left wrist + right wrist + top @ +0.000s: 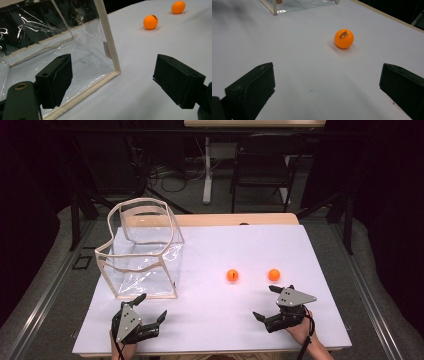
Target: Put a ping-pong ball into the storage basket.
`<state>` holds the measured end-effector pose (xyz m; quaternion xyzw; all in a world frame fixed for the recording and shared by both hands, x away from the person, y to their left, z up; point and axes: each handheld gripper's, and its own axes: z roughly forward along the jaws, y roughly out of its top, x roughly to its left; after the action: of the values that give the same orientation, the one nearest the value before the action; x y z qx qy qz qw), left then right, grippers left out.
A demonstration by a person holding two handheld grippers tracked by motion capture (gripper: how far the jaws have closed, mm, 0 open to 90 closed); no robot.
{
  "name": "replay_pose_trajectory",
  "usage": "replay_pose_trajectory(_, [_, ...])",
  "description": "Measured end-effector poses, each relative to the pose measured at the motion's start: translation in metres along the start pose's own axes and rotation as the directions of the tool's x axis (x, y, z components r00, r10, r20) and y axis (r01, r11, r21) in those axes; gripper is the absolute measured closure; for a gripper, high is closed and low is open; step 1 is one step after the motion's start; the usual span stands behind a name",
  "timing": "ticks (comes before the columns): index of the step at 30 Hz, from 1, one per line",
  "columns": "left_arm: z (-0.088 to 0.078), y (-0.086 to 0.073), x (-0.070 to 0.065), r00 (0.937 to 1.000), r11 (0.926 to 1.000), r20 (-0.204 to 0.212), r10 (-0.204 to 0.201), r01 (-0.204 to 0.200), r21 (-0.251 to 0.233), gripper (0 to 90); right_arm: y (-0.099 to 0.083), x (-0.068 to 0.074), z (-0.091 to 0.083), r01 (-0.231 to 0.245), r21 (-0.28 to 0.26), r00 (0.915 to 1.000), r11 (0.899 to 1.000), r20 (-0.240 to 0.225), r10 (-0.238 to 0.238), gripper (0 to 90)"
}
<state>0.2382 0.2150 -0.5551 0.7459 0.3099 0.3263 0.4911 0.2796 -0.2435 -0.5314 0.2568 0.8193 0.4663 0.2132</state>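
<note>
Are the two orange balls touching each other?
Apart. In the high view, bare white table surface lies between the left orange ball and the right orange ball; the left gripper view shows the same gap.

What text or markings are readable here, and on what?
Left orange ball: a dark printed brand mark with a smaller line under it, too blurred to read.
Right orange ball: no print that can be made out.
Clear bag: no readable text.

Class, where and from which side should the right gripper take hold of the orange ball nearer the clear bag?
Probably across the widest middle of the ball, approaching low from the near side. It is round, with bare table around it, and the right gripper stands open facing it.
</note>
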Motion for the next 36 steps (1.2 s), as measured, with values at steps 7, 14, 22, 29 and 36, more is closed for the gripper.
replay_pose_trajectory(7, [-0.001, 0.0, 0.0, 1.0, 1.0, -0.004, 0.007, -0.008, -0.005, 15.6, 0.006, -0.004, 0.006, -0.008, 0.011, 0.9999, 1.0, -0.013, 0.008, 0.0])
replay_pose_trajectory(14, [-0.001, 0.001, 0.0, 0.9999, 0.9999, -0.006, 0.01, -0.01, -0.004, 15.6, 0.015, -0.005, 0.017, -0.002, 0.026, 0.9994, 1.0, -0.034, 0.003, 0.0])
replay_pose_trajectory(22, [-0.001, 0.0, 0.001, 1.0, 1.0, -0.007, 0.003, -0.003, -0.004, 15.6, 0.023, -0.006, 0.028, 0.003, 0.04, 0.9986, 0.999, -0.053, -0.001, 0.0])
replay_pose_trajectory(29, [-0.001, 0.0, 0.001, 1.0, 1.0, -0.008, 0.005, -0.005, -0.005, 15.6, 0.029, -0.009, 0.036, 0.0, 0.048, 0.9979, 0.999, -0.064, 0.003, 0.0])
replay_pose_trajectory(36, [-0.002, 0.0, 0.001, 1.0, 1.0, -0.006, 0.003, -0.003, -0.006, 15.6, 0.034, -0.012, 0.045, 0.001, 0.061, 0.9979, 0.998, -0.065, 0.003, 0.0])
